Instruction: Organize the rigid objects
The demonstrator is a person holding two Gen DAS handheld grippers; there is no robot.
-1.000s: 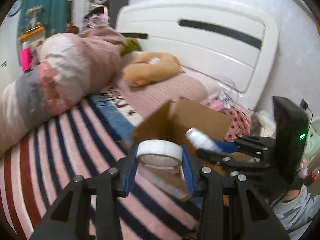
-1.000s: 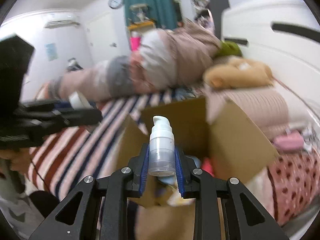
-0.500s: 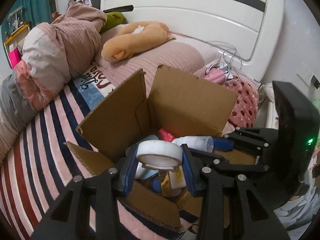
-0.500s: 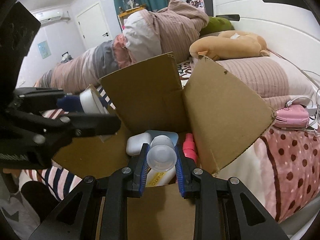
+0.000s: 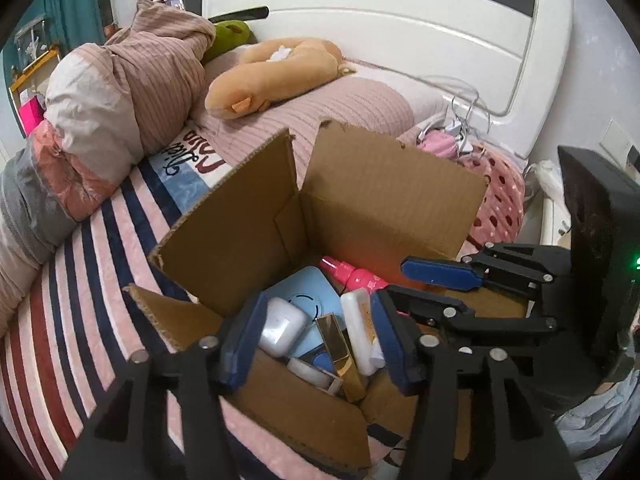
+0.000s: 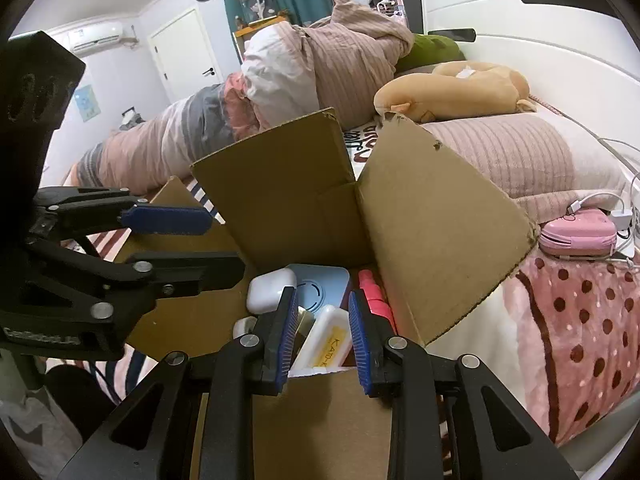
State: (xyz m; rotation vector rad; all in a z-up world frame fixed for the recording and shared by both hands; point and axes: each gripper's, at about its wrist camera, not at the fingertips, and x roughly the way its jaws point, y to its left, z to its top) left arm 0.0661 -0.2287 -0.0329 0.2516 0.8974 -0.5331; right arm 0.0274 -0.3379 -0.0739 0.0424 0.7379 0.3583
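Brown cardboard box [image 5: 384, 200] stands open on the striped bedspread [image 5: 80, 300], its flaps raised at the far side and far right corner. Inside lie the rigid objects: a white earbud case [image 5: 280, 330] toward the box's left side on a pale blue flat case [image 5: 304, 300], a pink spray bottle [image 5: 352, 276] against the far right wall, a white bottle with a yellow label [image 5: 360, 328] beside it, a gold rectangular tube [image 5: 340, 352] leaning across the middle, and a roll of white tape [image 5: 310, 372] at the near edge.

The left gripper [image 5: 316, 344] hangs over the box's near edge with its blue pads well apart and nothing between them. The right gripper [image 6: 324, 336] is over the near right part of the box, its blue pads also spread and empty; the white bottle [image 6: 324, 340] shows in the gap below them, lying in the box.

Beyond the box's far edge are a tan plush toy [image 5: 272, 76] on a pink ribbed pillow [image 5: 320, 116], a bundled quilt [image 5: 132, 88] to the left, and a white headboard [image 5: 400, 20].
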